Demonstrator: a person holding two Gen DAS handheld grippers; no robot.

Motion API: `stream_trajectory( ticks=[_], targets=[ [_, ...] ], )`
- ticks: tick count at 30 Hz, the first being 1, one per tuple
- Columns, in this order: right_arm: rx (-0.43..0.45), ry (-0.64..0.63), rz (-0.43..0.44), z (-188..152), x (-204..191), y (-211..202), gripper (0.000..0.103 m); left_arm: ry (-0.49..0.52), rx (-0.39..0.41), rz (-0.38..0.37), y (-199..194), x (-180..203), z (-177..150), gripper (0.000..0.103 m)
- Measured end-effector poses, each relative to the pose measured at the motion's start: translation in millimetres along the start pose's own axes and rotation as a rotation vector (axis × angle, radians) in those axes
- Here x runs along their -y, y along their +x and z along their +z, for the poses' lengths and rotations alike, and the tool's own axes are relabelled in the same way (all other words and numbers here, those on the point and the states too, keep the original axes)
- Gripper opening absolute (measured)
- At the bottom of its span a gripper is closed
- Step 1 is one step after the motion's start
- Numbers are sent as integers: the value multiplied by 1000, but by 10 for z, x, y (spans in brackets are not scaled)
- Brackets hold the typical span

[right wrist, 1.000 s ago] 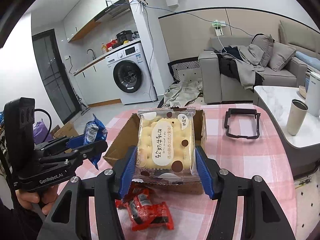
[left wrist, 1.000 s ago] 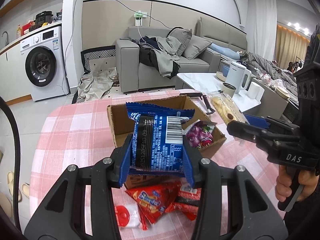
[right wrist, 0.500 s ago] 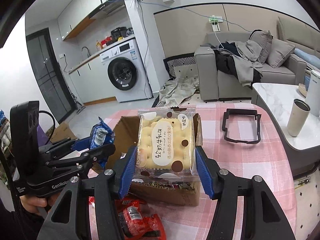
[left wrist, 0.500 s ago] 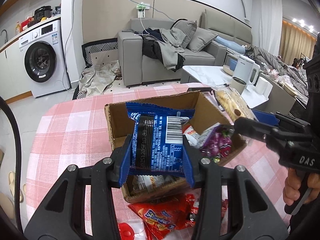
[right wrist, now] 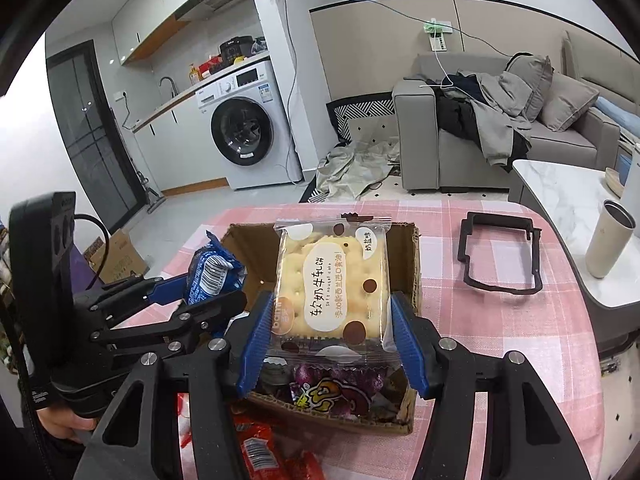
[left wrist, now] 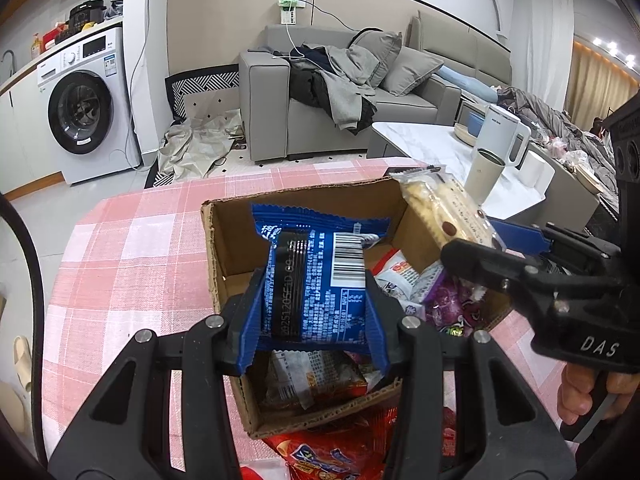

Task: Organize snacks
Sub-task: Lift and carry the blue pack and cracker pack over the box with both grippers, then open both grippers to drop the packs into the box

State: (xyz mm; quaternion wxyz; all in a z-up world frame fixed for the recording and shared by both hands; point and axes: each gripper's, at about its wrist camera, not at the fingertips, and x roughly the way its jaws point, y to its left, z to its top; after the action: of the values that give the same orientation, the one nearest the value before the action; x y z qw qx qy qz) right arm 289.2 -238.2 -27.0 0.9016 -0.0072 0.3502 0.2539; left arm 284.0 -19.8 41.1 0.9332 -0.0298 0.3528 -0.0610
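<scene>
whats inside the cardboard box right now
The cardboard box holds a purple packet, a white packet with red print and a clear-wrapped snack. The held blue packet hides the middle of the box floor.

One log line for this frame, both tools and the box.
left tool: shut on blue pack | right tool: shut on cracker pack | both over box | not released
</scene>
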Motion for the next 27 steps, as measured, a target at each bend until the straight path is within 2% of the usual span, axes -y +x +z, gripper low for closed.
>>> stream_trajectory(
  ticks=[18,22,25,27],
  targets=[
    [-13,-40,-55,18,-17,158,58,2,-32,25,163,95,-8,41],
    [-1,-49,-39,11,-26,124,58,3,-38,31,194,117,-8,41],
    [6,-56,-36,14,-30,83,61,2,-48,40,217,112,-4,41],
    [9,-54,-32,14,-26,51,68,2,-42,43,179,99,-9,42]
  ],
)
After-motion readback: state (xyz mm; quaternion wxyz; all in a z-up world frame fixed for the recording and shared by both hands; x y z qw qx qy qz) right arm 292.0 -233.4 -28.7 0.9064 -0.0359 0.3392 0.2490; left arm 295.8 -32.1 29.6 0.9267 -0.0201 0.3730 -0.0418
